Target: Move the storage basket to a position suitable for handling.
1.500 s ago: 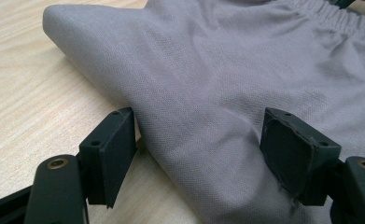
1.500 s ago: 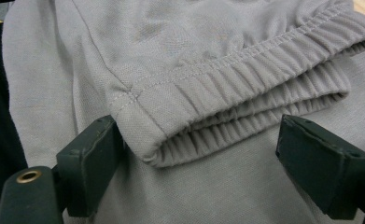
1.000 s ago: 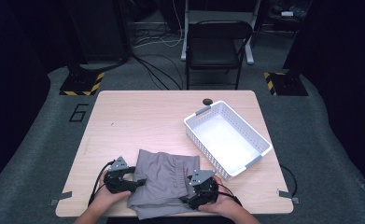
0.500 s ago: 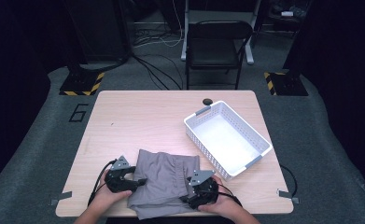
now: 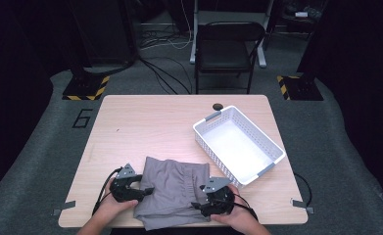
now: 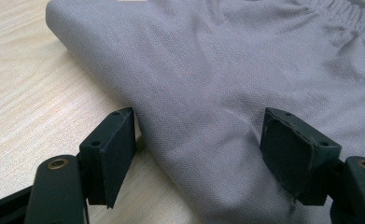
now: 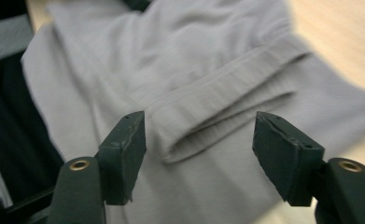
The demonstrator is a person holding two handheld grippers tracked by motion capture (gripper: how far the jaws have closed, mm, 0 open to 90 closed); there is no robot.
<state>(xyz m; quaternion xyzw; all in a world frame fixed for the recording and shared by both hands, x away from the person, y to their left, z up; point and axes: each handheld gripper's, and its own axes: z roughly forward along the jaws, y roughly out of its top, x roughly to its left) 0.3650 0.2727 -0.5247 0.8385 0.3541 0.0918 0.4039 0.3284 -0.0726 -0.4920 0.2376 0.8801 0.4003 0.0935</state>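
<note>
Fabric covers the near middle of the tabletop (image 5: 145,122): a folded grey garment (image 5: 172,188) with a gathered waistband, its lower edge hanging a little over the near rim. At its left edge sits the left gripper (image 5: 147,190), held in the person's left hand (image 5: 111,204), pointing rightward at the cloth. In the left gripper view its jaws stand spread, one over bare wood just beside the folded edge, the other over the grey cloth (image 6: 227,79); the edge lies between them, and neither pad presses on it. On the garment's right side the right gripper (image 5: 195,205) is held in the right hand (image 5: 238,218), pointing leftward at the cloth. The right gripper view shows its jaws apart, having just been closing, with a folded hem of the garment (image 7: 203,107) lying in the gap below them, not pinched. Farther right, well apart from the cloth's top edge but near its right corner, a white slatted basket (image 5: 272,147) stands at an angle on the wood. A small dark disc (image 5: 218,106) lies at the basket's far corner.
</note>
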